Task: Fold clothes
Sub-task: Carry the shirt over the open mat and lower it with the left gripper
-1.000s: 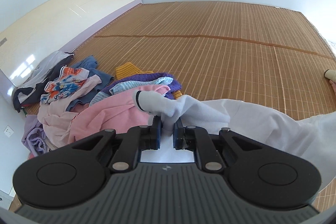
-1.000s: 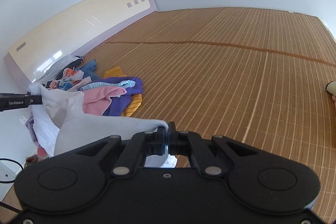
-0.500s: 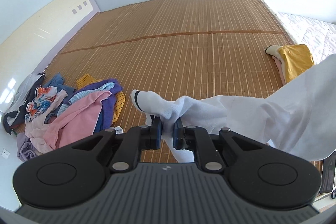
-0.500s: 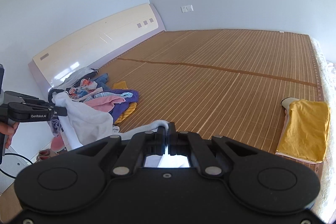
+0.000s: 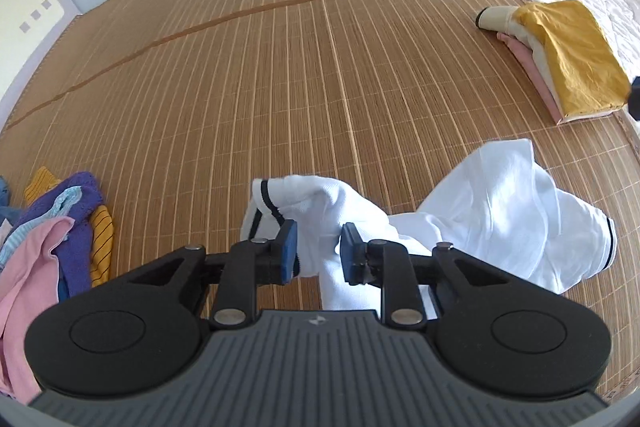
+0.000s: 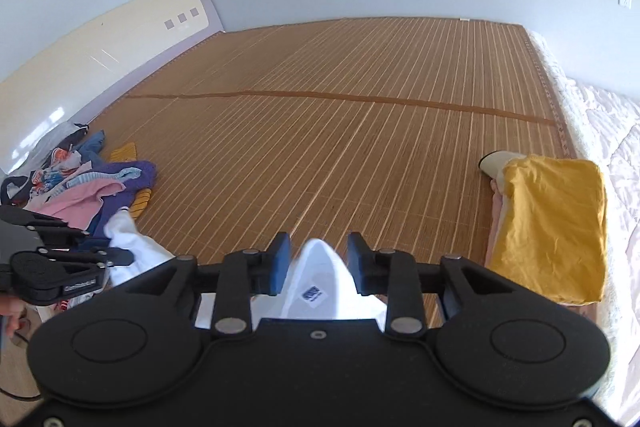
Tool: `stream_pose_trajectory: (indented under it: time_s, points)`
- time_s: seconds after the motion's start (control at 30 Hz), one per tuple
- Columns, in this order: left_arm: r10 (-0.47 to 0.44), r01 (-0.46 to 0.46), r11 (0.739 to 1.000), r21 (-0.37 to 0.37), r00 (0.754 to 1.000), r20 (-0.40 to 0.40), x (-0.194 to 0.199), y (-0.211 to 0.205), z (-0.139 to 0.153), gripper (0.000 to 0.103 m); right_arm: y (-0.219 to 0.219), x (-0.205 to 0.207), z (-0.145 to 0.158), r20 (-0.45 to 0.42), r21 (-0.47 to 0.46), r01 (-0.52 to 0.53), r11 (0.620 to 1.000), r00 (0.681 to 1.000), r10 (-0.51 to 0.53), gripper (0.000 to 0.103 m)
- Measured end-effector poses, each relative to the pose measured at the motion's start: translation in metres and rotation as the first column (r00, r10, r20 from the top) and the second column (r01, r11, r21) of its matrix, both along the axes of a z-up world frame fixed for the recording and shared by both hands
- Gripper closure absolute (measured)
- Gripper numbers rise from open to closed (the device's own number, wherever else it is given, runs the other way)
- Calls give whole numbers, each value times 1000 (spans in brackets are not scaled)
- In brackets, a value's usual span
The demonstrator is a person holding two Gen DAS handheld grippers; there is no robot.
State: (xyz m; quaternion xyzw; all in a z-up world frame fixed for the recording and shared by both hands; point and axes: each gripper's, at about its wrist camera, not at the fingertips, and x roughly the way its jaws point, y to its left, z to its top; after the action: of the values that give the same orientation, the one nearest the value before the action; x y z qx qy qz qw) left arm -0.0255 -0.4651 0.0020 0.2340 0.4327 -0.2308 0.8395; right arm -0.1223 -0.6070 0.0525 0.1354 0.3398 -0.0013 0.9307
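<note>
A white garment (image 5: 500, 211) with dark-trimmed cuffs lies crumpled on the bamboo mat (image 5: 280, 67). One bunched part of it passes between the jaws of my left gripper (image 5: 319, 251), which are opening and stand apart without squeezing it. In the right wrist view another fold of the white garment (image 6: 320, 279), bearing a small blue label, rises between the jaws of my right gripper (image 6: 318, 255). These jaws are opening too, with gaps on both sides of the cloth. The left gripper (image 6: 80, 259) shows at the left edge there, next to a white cuff.
A pile of unfolded clothes (image 6: 88, 183), pink, purple, blue and yellow, lies at the mat's left by the cream headboard (image 6: 100, 59). A folded stack topped by a yellow garment (image 6: 552, 227) sits at the right edge, beside a white quilt (image 6: 612, 155).
Both grippers swung right and lower, away from the pile, carrying the white garment down onto the mat. Both pairs of jaws, clamped on the cloth before, have now parted.
</note>
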Motion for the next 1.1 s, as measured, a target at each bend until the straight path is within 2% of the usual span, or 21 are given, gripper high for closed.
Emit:
stream_pose_trajectory:
  time_s: [0.03, 0.1, 0.17, 0.3, 0.4, 0.5, 0.57, 0.73, 0.87, 1.03, 1.1]
  points:
    - [5, -5, 1000, -13, 1000, 10, 4, 3, -1, 70, -5, -1, -8, -12, 30, 5, 1000, 1000, -5, 56]
    - [26, -25, 996, -86, 1000, 15, 6, 13, 2, 49, -18, -20, -23, -46, 58, 54, 997, 998, -51, 45]
    - [34, -36, 985, -170, 999, -15, 5, 23, 3, 46, -28, -38, -39, -105, 78, 103, 992, 990, -95, 44]
    - [75, -100, 958, -267, 992, -103, 4, 32, -9, 44, -32, -52, -71, -233, 82, 168, 982, 962, -145, 44]
    - [136, -202, 933, -298, 964, -229, 11, 29, -29, 43, -29, -53, -86, -284, 71, 192, 979, 944, -165, 40]
    - [215, -299, 926, -232, 920, -328, 17, 18, -48, 43, -28, -50, -96, -325, 69, 205, 976, 930, -172, 38]
    - [236, -325, 919, -222, 907, -348, 18, 12, -55, 43, -25, -47, -98, -333, 77, 201, 977, 928, -165, 37]
    - [219, -275, 951, -143, 923, -317, 20, -6, -77, 43, -14, -37, -103, -351, 103, 173, 980, 928, -127, 35]
    - [200, -225, 973, -56, 937, -288, 16, -14, -88, 43, -1, -32, -106, -353, 184, 160, 970, 932, -86, 34]
    - [138, -156, 987, -43, 949, -285, 7, -13, -91, 39, 15, -35, -105, -352, 161, 133, 978, 934, -69, 29]
    - [86, -96, 995, -18, 950, -300, 1, -14, -93, 27, 13, -39, -105, -370, 117, 139, 983, 925, -86, 29]
